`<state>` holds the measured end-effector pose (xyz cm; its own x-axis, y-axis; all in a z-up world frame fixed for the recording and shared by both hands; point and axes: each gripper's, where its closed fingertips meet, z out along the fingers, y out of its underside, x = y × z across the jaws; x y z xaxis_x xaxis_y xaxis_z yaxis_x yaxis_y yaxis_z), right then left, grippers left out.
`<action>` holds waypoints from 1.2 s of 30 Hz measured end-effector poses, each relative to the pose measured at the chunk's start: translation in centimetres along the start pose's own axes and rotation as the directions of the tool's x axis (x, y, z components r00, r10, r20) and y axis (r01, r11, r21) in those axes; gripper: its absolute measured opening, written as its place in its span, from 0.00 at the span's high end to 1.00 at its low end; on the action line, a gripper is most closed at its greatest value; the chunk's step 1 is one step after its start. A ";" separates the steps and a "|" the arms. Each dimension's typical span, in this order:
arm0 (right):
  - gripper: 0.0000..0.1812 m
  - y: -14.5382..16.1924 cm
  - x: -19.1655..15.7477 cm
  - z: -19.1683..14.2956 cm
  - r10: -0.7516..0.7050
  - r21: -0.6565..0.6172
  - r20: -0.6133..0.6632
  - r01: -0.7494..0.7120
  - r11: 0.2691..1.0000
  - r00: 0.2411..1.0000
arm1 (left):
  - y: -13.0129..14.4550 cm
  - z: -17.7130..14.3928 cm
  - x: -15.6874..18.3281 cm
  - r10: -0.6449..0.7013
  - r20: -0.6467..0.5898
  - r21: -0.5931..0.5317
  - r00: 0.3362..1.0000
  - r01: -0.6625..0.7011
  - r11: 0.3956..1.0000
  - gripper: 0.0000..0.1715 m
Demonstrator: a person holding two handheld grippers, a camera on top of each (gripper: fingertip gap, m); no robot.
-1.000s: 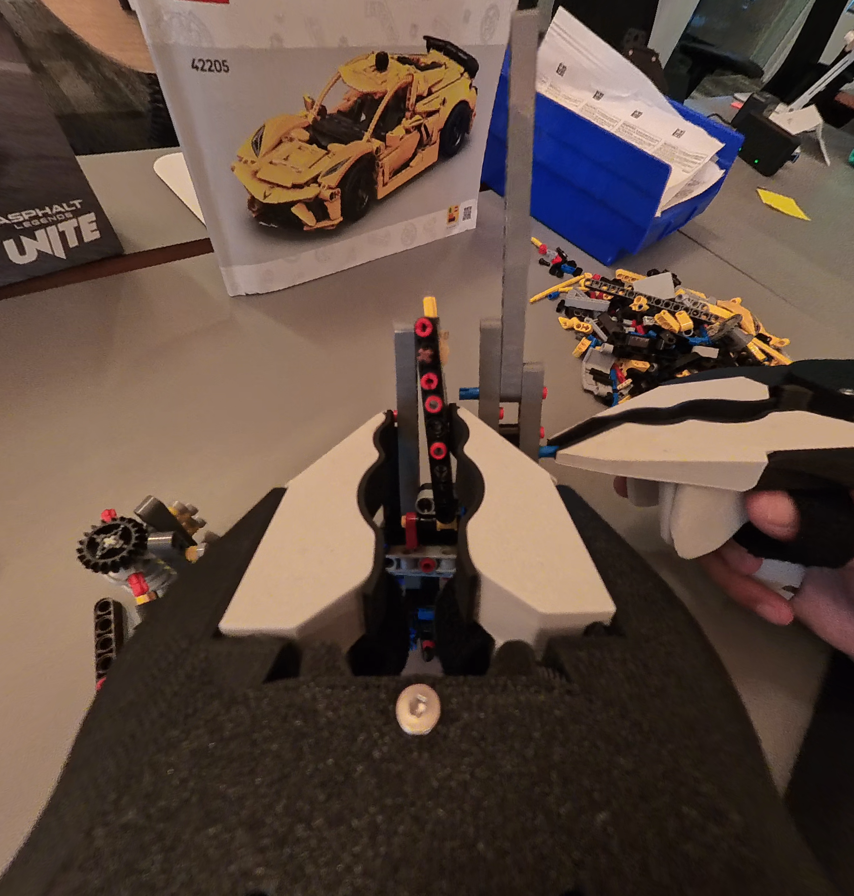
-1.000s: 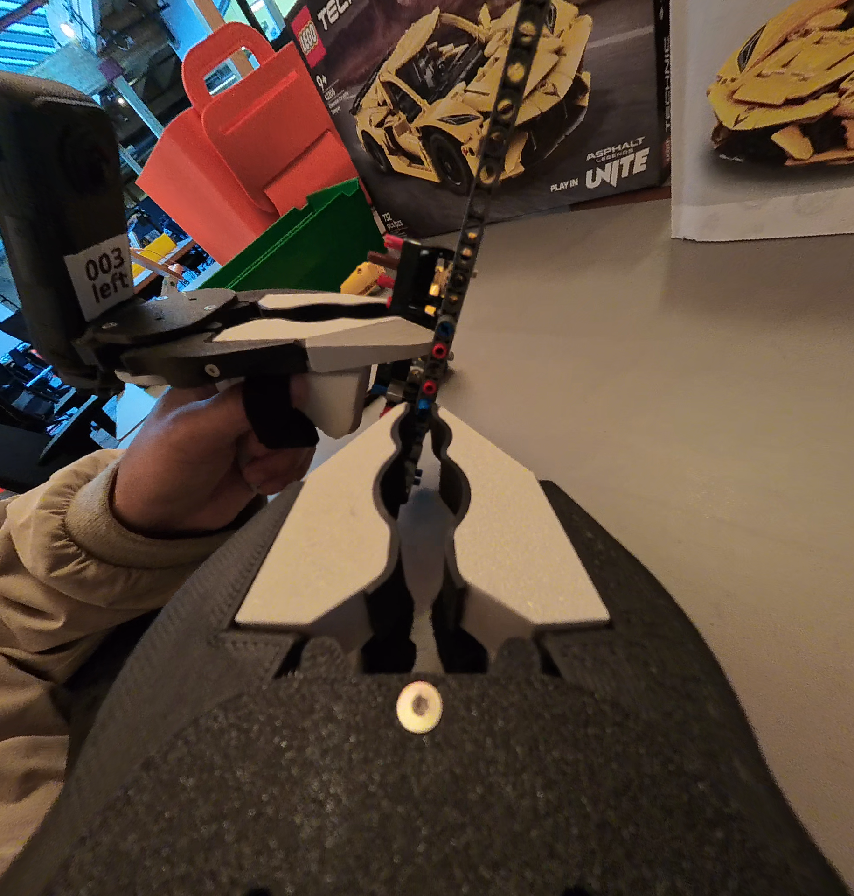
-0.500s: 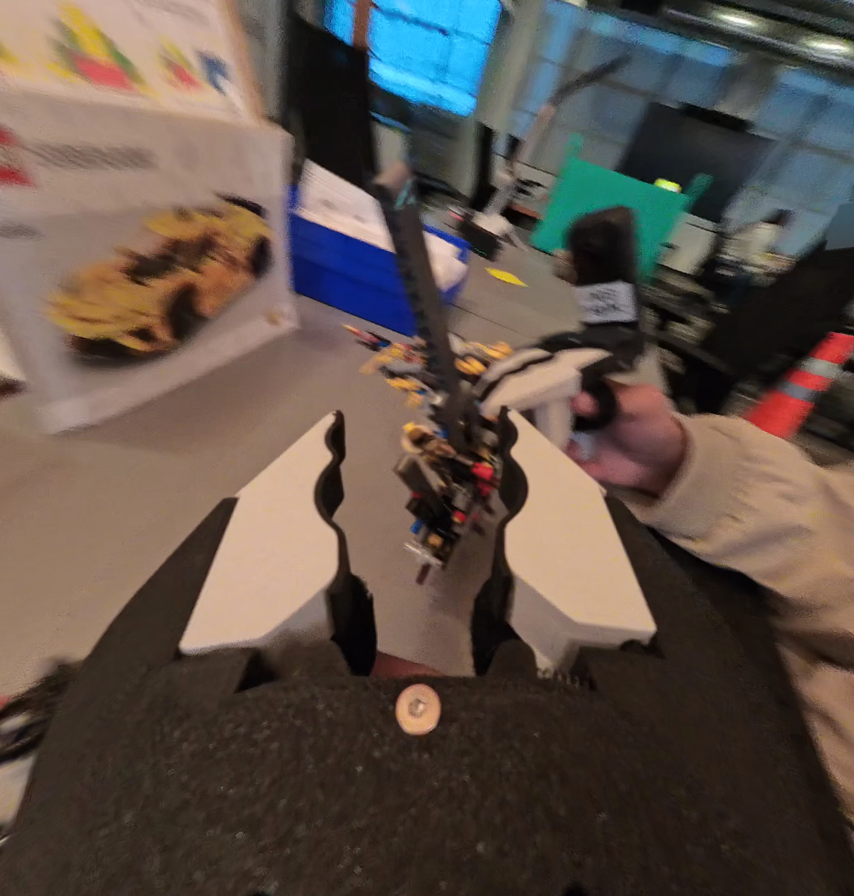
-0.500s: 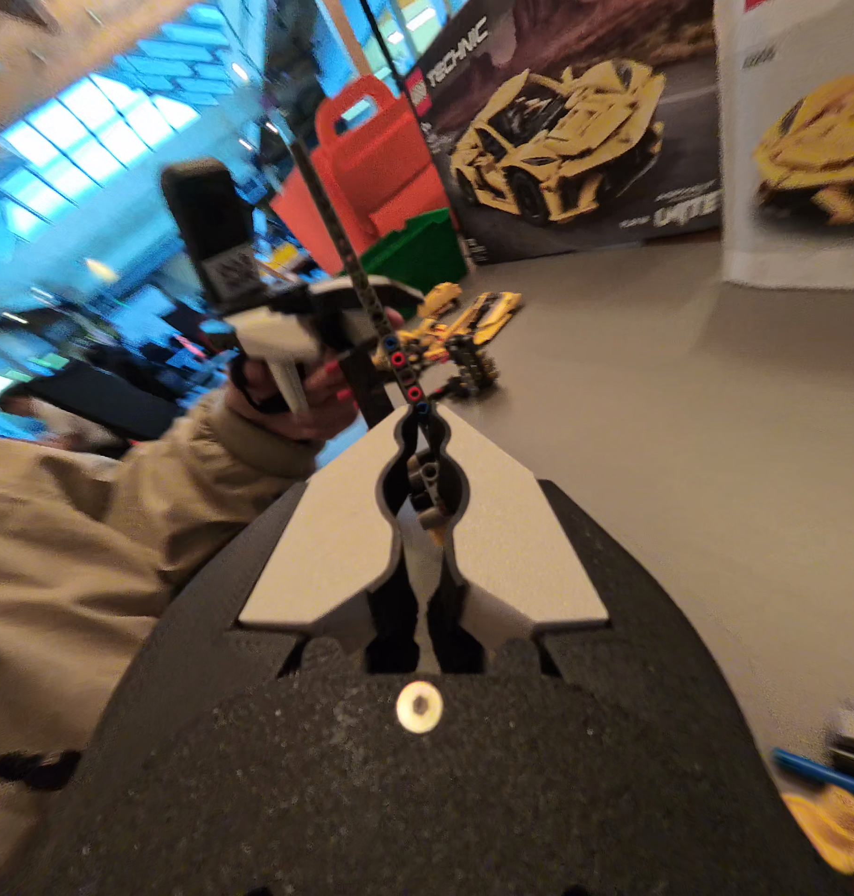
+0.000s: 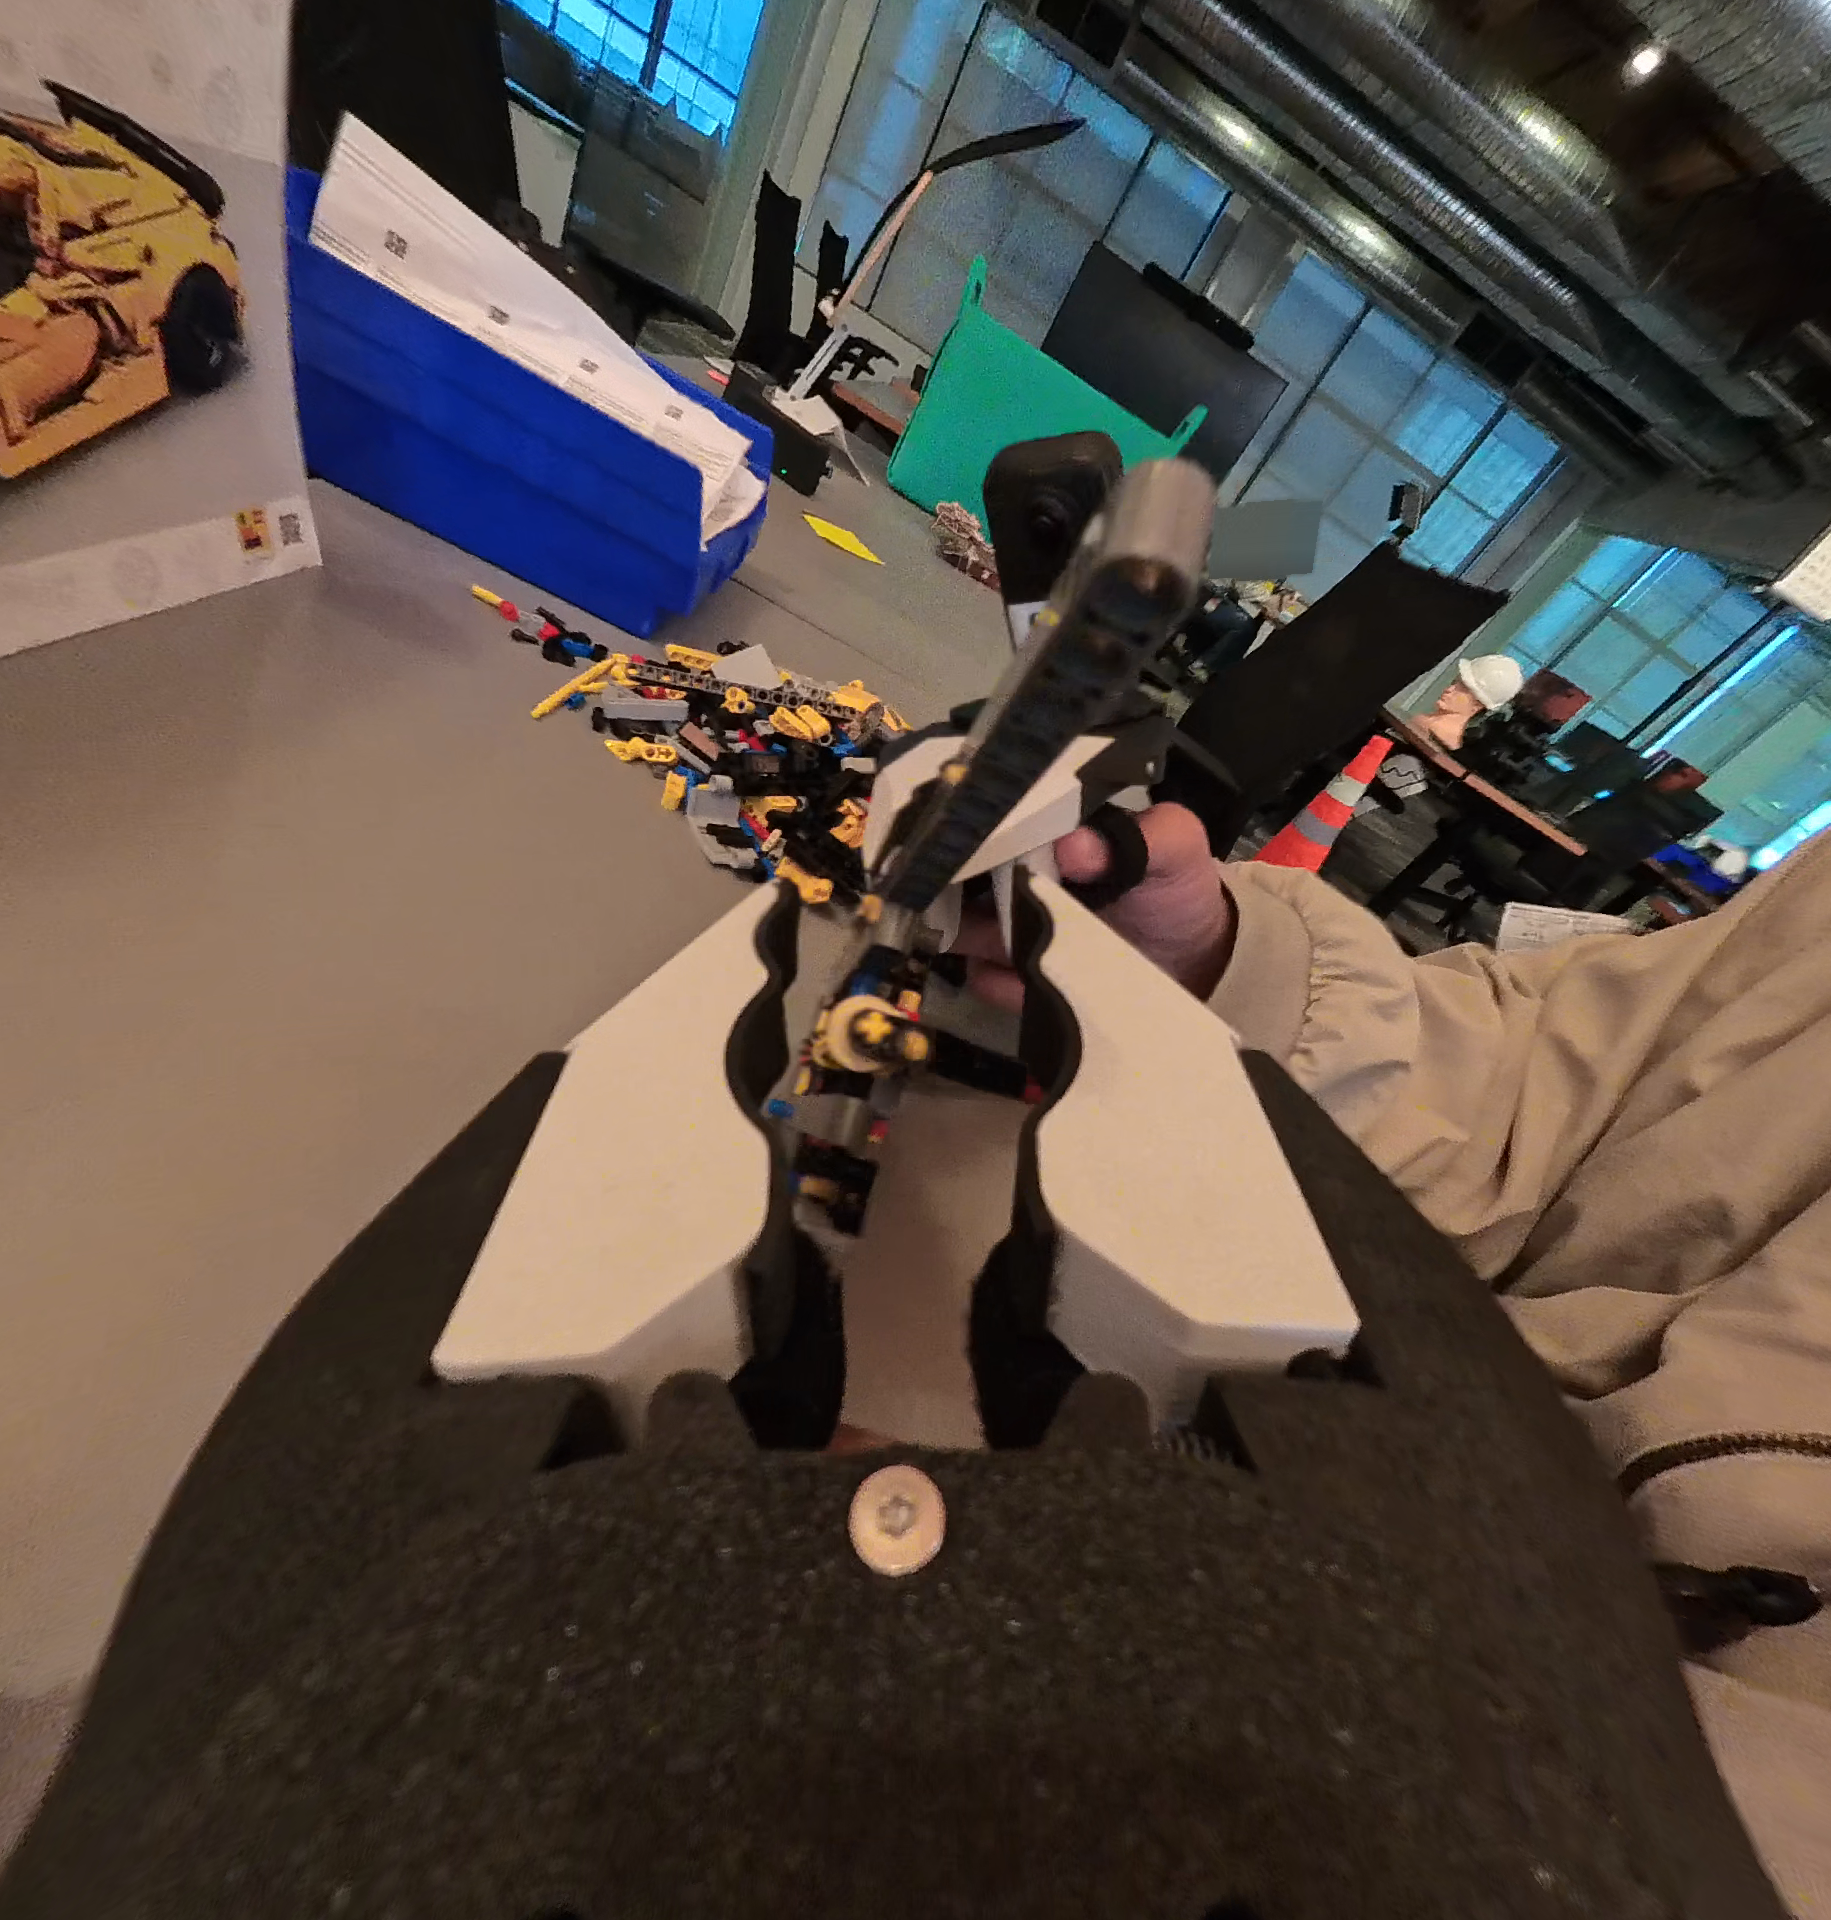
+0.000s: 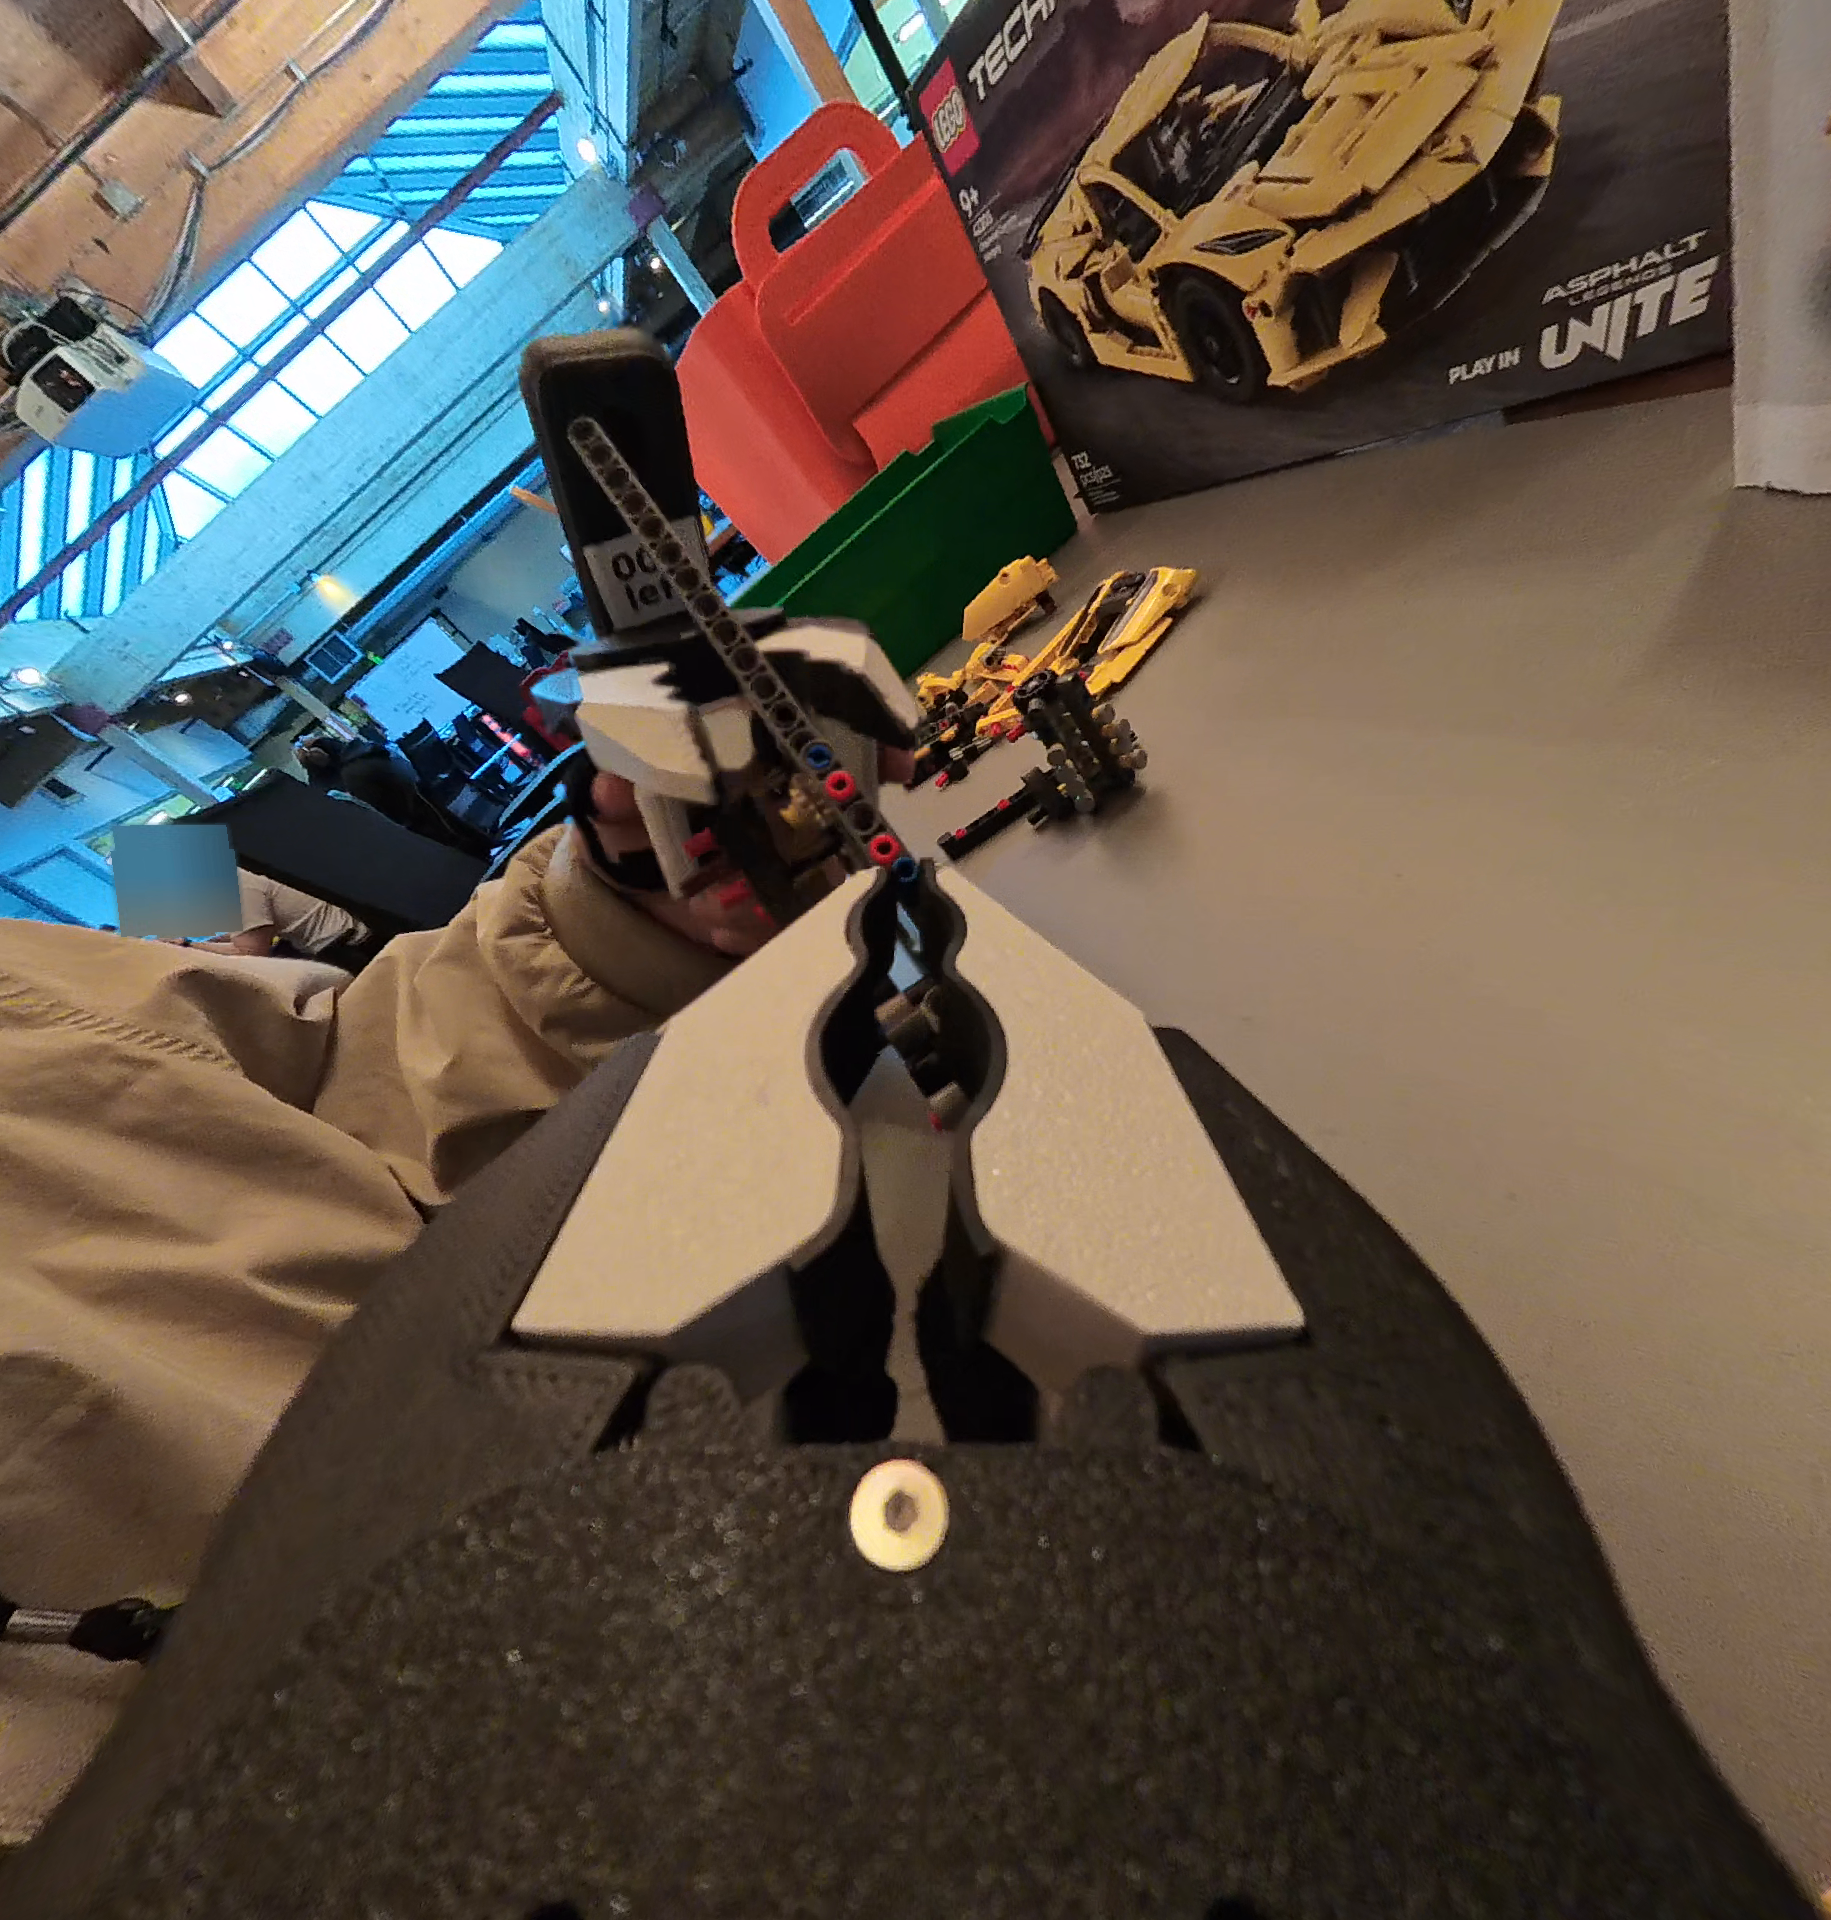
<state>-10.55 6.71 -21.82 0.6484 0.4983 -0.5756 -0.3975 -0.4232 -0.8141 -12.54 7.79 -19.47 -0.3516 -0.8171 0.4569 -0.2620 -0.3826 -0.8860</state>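
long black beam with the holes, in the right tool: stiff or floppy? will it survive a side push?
Probably stiff: the beam runs straight though the right tool clamps only its lower end. Likely light: thin, full of holes. A side push could lever joints apart, since the cluster of small parts is only pinned on near that end.

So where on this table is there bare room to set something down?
Bare grey table lies between the instruction booklet and the loose parts pile. Crowded: the pile beside the blue bin, and yellow panels near the green bin.
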 end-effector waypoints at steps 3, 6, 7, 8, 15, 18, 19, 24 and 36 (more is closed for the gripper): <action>0.99 0.3 -0.7 0.4 -0.011 -0.024 0.031 0.012 1.000 0.999 | 1.2 -0.2 0.0 0.135 0.025 -0.095 0.990 -0.132 0.987 0.85; 0.99 1.0 -0.9 0.4 -0.063 -0.066 0.018 0.064 0.996 0.998 | 2.4 0.0 0.8 0.214 -0.012 -0.171 0.977 -0.213 0.962 0.89; 0.99 1.0 -1.0 0.5 -0.077 -0.071 0.021 0.079 0.994 0.997 | 2.6 0.0 1.1 0.228 -0.024 -0.177 0.973 -0.229 0.957 0.91; 0.99 1.2 -1.1 0.6 -0.092 -0.083 0.021 0.094 0.992 0.996 | 2.6 0.1 1.3 0.237 -0.026 -0.179 0.971 -0.237 0.955 0.91; 0.99 0.7 -0.8 0.2 -0.084 -0.050 0.004 0.084 0.995 0.996 | 2.5 0.6 0.5 0.252 0.044 -0.185 0.967 -0.240 0.953 0.94; 1.00 0.2 -0.6 -0.1 -0.040 -0.004 0.013 0.040 0.999 0.999 | 2.2 1.0 0.4 0.204 0.099 -0.175 0.974 -0.184 0.967 0.95; 1.00 0.0 -0.5 -0.2 -0.033 0.011 0.010 0.033 0.999 0.999 | 2.1 1.1 0.3 0.202 0.116 -0.174 0.972 -0.181 0.968 0.95; 1.00 -7.0 -0.4 -5.5 0.001 0.404 0.084 -0.035 0.914 0.996 | 4.1 1.7 -0.2 0.129 0.119 -0.229 0.985 -0.099 0.968 0.96; 0.98 -5.4 12.4 -18.5 -0.088 0.000 -0.830 0.158 0.987 0.551 | 1.3 -0.7 -2.8 0.006 0.166 -0.058 0.986 0.003 0.998 0.96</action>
<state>11.64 1.16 -23.17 0.9312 -0.3158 -0.1821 -0.2900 -0.3393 -0.8949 -12.57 9.89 -21.82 -0.1988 -0.8799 0.4317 -0.3145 -0.3599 -0.8784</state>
